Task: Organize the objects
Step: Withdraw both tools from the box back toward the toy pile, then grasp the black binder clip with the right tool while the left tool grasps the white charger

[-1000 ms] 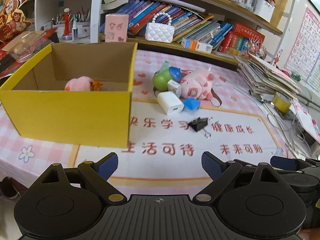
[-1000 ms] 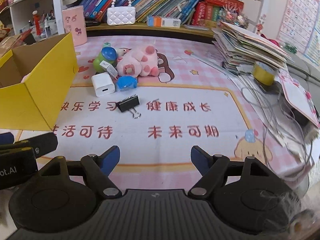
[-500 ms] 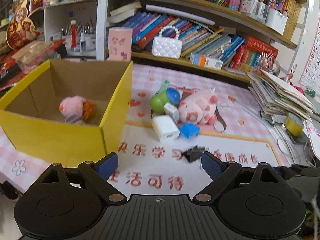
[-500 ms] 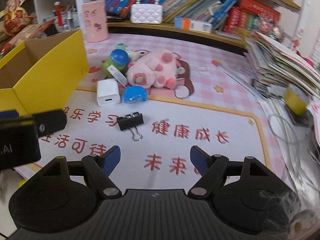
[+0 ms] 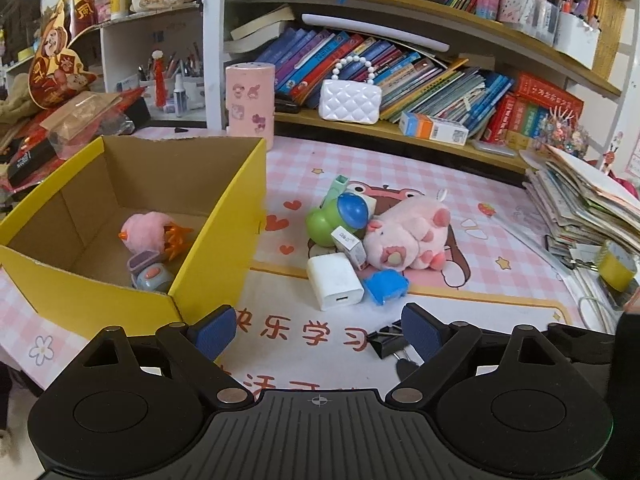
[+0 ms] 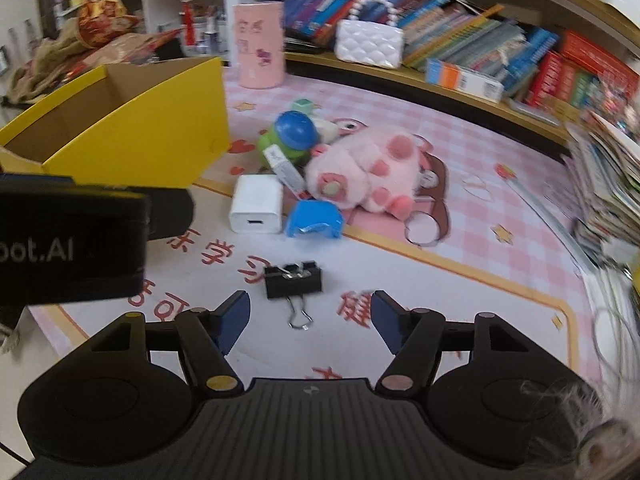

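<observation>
The right gripper, jaws closing and empty, is aimed at the binder clip; the left gripper is spread, empty.

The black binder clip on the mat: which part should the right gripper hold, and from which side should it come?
Grip the black binder clip across its wide black body, coming down from above. The body lies flat; its wire handle points toward the closing right gripper, too thin to pinch.

A child's study corner at home: crowded bookshelves at the far side, a pink cartoon desk mat, plush toys and stationery.
</observation>
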`<move>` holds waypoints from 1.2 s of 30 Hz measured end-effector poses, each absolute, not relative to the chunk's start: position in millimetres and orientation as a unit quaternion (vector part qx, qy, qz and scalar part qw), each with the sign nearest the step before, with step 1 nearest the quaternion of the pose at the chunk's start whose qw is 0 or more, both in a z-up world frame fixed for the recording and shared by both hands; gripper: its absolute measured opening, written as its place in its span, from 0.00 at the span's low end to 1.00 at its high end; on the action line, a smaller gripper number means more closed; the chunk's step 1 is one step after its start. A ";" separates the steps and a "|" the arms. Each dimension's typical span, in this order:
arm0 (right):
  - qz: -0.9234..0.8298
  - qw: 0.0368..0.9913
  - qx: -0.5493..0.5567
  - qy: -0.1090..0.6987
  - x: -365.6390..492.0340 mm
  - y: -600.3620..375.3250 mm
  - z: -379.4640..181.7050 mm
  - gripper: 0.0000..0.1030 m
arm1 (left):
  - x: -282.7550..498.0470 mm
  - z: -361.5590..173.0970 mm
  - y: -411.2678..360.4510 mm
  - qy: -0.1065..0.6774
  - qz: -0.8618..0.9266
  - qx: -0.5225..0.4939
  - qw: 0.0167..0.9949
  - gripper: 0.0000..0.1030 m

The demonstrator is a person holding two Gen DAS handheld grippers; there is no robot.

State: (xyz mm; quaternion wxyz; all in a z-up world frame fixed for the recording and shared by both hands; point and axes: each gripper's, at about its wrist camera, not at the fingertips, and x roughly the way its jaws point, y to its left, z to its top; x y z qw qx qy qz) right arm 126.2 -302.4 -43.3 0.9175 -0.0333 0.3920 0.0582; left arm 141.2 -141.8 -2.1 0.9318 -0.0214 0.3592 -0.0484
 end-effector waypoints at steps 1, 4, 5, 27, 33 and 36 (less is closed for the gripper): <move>0.065 0.919 -0.038 0.388 129.0 -301.5 -45.8 0.61 | 141.9 -1.6 -142.8 0.359 -0.045 -0.019 0.932 0.88; 0.075 0.920 -0.054 0.382 140.6 -298.1 -55.0 0.56 | 143.4 0.3 -144.7 0.357 -0.034 -0.012 0.933 0.87; 0.078 0.920 -0.052 0.381 144.8 -298.3 -57.7 0.55 | 144.2 0.7 -145.1 0.358 -0.028 -0.009 0.933 0.87; 0.064 0.933 -0.035 0.352 135.5 -353.5 -33.4 0.37 | 219.8 -37.4 -173.7 0.407 -0.017 -0.046 0.912 0.57; 0.053 0.934 -0.042 0.352 126.7 -365.1 -29.2 0.37 | 249.6 -66.3 -180.9 0.432 0.002 -0.040 0.901 0.55; 0.047 0.932 -0.040 0.357 125.4 -370.6 -30.3 0.37 | 258.6 -75.3 -181.4 0.445 0.011 -0.037 0.895 0.53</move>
